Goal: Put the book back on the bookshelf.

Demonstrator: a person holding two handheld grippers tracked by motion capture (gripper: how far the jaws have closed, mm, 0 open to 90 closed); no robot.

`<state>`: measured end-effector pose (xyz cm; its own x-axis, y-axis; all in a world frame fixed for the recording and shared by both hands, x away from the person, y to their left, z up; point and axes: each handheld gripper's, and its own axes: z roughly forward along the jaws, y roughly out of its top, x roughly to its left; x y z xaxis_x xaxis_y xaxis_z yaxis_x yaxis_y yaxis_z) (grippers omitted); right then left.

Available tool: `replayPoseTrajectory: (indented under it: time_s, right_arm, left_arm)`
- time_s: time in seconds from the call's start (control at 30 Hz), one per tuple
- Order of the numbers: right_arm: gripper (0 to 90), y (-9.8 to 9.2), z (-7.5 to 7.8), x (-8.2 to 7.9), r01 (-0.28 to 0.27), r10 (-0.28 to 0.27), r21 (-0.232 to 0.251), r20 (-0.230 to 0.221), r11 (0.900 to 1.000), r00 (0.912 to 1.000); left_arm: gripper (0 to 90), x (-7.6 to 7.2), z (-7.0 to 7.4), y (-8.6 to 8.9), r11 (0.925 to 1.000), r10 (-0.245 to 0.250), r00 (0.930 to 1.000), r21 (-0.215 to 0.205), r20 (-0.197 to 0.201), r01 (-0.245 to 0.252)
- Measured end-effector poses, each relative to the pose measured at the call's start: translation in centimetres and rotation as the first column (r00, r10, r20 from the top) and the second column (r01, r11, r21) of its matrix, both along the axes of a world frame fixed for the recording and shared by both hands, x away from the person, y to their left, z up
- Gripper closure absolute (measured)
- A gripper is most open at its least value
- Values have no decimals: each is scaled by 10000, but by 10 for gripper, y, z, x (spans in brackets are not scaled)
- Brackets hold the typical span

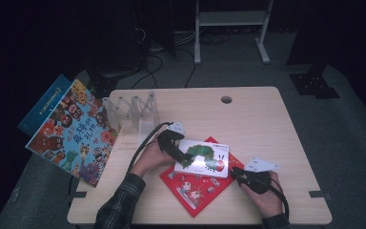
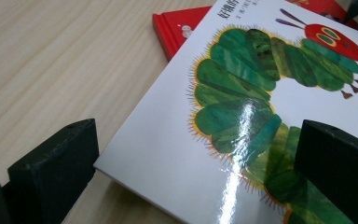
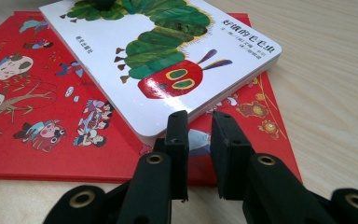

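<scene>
A white board book with a green caterpillar (image 1: pixel 205 157) lies flat on top of a larger red picture book (image 1: pixel 195 191) near the table's front. My left gripper (image 1: pixel 181 153) is open wide at the white book's (image 2: pixel 242 93) left corner. One jaw stands beside the book's edge over the bare wood, and the other is over the cover. My right gripper (image 1: pixel 234 171) points at the book's near right corner (image 3: pixel 168 65). Its jaws (image 3: pixel 199 119) stand almost together with a thin gap and nothing in it, their tips right by the book's edge above the red book (image 3: pixel 51 116).
A big colourful picture book (image 1: pixel 74 131) overhangs the table's left edge, with a blue book (image 1: pixel 43 107) under it. A clear folding rack (image 1: pixel 131 110) stands behind my left hand. The table top (image 1: pixel 248 119) has a round hole (image 1: pixel 226 99) at the back.
</scene>
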<state>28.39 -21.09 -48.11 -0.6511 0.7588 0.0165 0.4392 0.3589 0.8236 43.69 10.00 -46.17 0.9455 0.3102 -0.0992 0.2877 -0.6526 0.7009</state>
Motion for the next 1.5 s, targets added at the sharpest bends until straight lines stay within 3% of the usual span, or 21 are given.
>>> replayPoseTrajectory:
  time_s: [0.37,0.67,1.03,1.27,1.5]
  right_arm:
    - [779,5,-1,5,-18,17,-52,-45,10000,10000]
    - [793,17,0,11,-221,221,-205,1,9995,9998]
    - [800,34,1,15,-492,493,-369,25,9981,9988]
    - [826,37,12,-2,-756,756,-40,226,9971,9969]
    - [849,52,8,-20,-1618,1623,299,-141,9864,9866]
  left_arm:
    - [0,-14,1,11,9998,-133,9999,129,-45,134]
    - [0,-29,3,27,9992,106,9999,389,-31,-105]
    - [0,-48,3,46,9985,430,9991,336,-31,-428]
    - [0,-54,3,47,9986,379,9993,370,-52,-377]
    - [0,-56,3,48,9984,348,9994,457,-67,-345]
